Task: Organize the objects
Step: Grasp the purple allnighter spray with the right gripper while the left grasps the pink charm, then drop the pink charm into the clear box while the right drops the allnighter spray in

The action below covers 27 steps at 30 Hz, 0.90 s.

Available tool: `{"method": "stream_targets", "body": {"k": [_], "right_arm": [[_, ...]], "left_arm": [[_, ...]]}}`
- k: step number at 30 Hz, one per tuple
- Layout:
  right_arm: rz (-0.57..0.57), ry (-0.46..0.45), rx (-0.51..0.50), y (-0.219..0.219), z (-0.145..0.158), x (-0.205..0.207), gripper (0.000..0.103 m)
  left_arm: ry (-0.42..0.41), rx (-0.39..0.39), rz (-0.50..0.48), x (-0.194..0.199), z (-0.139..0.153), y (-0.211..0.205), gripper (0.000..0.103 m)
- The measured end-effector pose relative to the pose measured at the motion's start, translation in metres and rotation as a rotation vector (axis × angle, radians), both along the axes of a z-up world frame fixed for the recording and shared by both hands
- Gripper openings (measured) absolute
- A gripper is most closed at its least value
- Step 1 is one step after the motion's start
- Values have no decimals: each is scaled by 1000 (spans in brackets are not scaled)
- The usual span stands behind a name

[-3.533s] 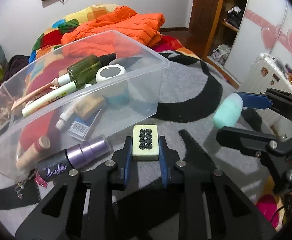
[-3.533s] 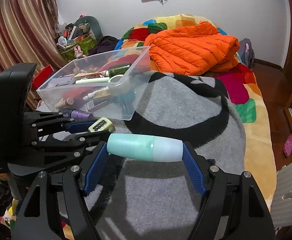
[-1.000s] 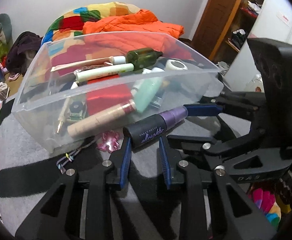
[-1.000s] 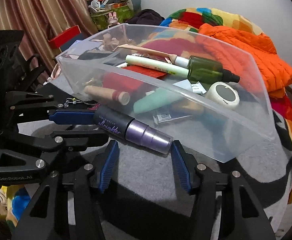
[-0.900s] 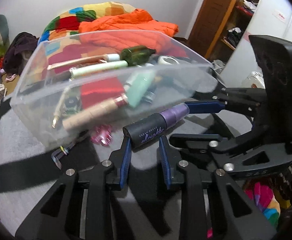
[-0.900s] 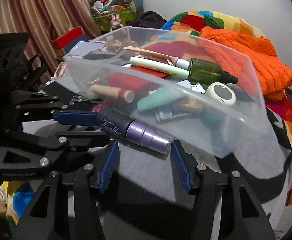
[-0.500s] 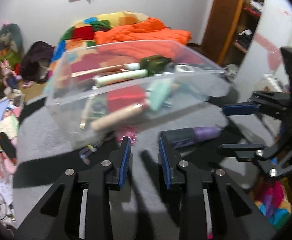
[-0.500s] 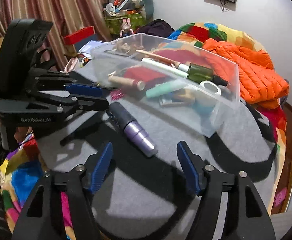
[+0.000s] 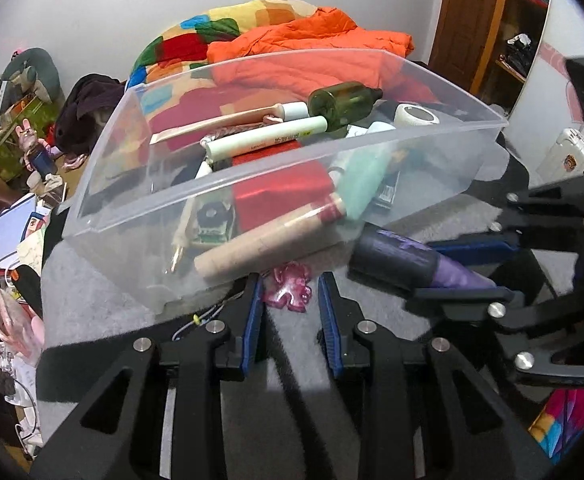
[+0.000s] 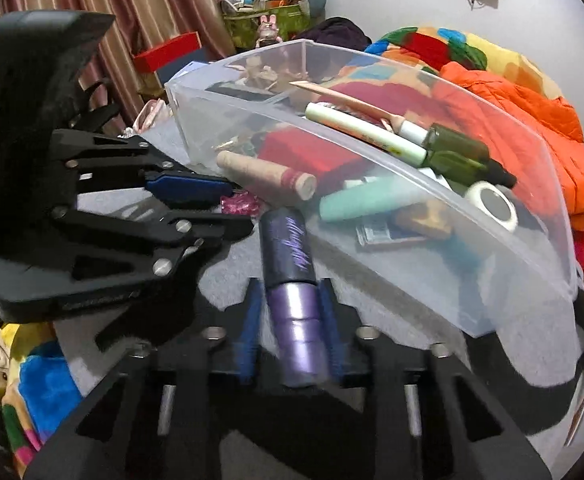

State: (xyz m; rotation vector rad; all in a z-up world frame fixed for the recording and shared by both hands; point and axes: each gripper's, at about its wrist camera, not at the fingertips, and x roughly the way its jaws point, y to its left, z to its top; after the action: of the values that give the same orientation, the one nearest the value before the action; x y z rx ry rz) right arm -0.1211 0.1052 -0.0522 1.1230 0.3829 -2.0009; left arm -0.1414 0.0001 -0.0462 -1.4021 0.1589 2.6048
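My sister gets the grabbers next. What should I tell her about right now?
Right gripper: shut on the purple and black bottle, outside the clear bin, beside its near wall.
Left gripper: open, holding nothing, aimed at a pink clip on the grey blanket just outside the bin.
Done: the mint tube, beige tube, green bottle and more already lie in the bin.
Left: put the bottle in the bin, then probably the pink clip.
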Motion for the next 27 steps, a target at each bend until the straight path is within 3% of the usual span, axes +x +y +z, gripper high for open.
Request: {"method": "stream_targets", "body": {"k": [5,11,19,20,21,27], "right_arm": [[-31,31,-14,14,4,14,23],[-92,31,-98,30,15,28,23],[-184,103,-204,40,56,30,23],[-197,118,-211,41,61,30,23],[-210,135,-218,42,67,30,23],[-261,180,-256,45,91,21,23]], "left_arm": [[28,-2,0,9,2,1,22],[81,73,40,36,14,-5,22],[228,120,82,69,58,-9,21],[244,131,80,70,65,-10,10],[258,139,80,70,72,-11,7],[349,172,81,66,107,-20,7]]}}
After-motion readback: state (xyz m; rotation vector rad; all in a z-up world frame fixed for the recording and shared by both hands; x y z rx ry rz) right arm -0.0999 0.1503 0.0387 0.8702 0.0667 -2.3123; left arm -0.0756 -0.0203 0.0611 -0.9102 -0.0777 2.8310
